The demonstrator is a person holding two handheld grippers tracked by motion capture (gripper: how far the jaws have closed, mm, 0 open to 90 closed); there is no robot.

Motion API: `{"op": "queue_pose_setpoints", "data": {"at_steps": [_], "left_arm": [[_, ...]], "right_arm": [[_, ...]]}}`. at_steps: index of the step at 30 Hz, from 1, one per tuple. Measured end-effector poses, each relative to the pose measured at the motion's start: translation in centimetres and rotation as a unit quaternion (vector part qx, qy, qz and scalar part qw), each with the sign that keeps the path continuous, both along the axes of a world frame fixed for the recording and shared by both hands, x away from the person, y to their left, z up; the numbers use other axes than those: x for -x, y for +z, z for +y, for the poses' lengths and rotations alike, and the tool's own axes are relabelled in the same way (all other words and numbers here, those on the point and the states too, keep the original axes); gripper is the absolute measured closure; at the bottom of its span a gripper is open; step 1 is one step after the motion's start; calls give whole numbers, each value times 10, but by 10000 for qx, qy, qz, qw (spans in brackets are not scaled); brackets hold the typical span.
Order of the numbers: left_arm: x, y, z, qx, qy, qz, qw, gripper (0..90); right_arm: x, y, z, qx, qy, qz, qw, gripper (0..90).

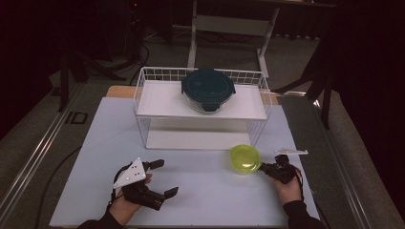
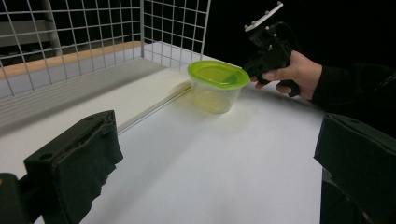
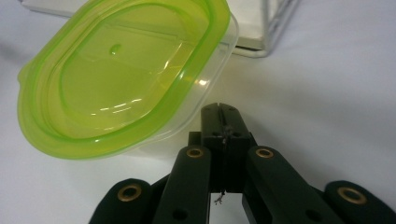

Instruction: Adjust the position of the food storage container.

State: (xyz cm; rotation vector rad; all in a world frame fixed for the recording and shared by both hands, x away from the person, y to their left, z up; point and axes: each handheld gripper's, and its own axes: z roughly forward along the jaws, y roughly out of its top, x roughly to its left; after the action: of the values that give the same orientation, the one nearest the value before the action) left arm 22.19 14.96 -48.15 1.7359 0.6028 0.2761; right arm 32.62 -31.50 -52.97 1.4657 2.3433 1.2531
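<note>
- My left gripper (image 1: 160, 177) sits low on the near left of the white table (image 1: 200, 191), jaws spread wide with nothing between them (pads show at either edge of the left gripper view).
- My right gripper (image 1: 265, 168) is at the near right, jaws pressed together, tips just beside the rim of the green-lidded container (image 1: 245, 159); I cannot tell whether they pinch the lid's edge.
- The container (image 3: 126, 79) stands upright on the table, clear tub under a yellow-green lid, just in front of the wire rack (image 1: 143, 90).
- Farther back, on the rack's upper shelf (image 1: 157, 100), sits a round glass dish with a dark teal lid (image 1: 208, 88).
</note>
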Motion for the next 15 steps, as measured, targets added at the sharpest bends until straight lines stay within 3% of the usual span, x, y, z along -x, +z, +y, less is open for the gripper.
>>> {"op": "queue_pose_setpoints", "data": {"at_steps": [13, 15], "left_arm": [[1, 0, 0, -13, -14, 12, 10000, 0], [1, -1, 0, -12, -11, 20, 10000, 0]], "right_arm": [[-2, -1, 23, 33, 271, 5, 9996, 900], [-4, 1, 21, -82, 206, 6, 9998, 900]]}}
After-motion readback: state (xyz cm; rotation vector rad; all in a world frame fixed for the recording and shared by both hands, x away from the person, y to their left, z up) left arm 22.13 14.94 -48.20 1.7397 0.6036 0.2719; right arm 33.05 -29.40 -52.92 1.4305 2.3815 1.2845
